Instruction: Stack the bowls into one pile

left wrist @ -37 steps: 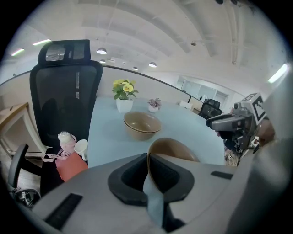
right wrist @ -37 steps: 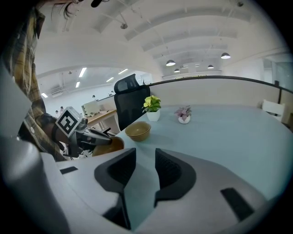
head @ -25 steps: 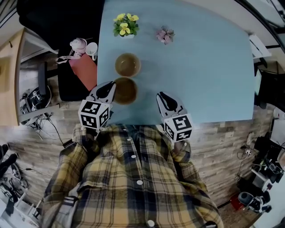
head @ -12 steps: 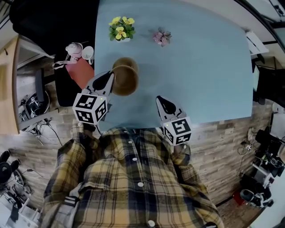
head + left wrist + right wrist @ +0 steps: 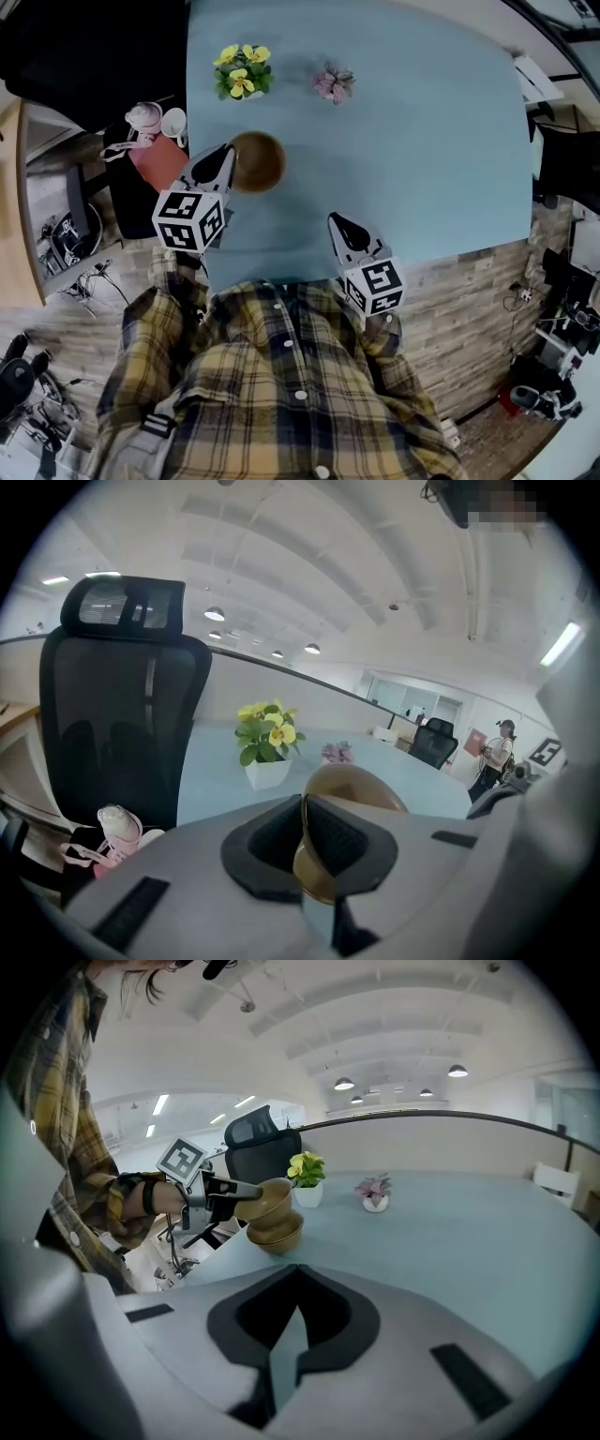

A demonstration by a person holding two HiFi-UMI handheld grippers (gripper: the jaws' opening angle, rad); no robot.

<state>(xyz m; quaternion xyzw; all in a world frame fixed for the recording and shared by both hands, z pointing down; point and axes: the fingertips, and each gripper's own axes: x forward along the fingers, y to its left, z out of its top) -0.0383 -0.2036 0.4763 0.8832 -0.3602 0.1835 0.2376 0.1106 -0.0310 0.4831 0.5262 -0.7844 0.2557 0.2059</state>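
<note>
left claw pinches the rim of the upper bowl, one pad inside and one outside. right gripper view shows that bowl tilted, directly over the lower bowl, its base at the lower one's mouth; can't tell if they touch. from the head view the top bowl hides the lower one. the pair is on the table, left side, near the yellow flower pot. right claw is pressed together and empty, by the near table edge, well apart from the bowls.
</note>
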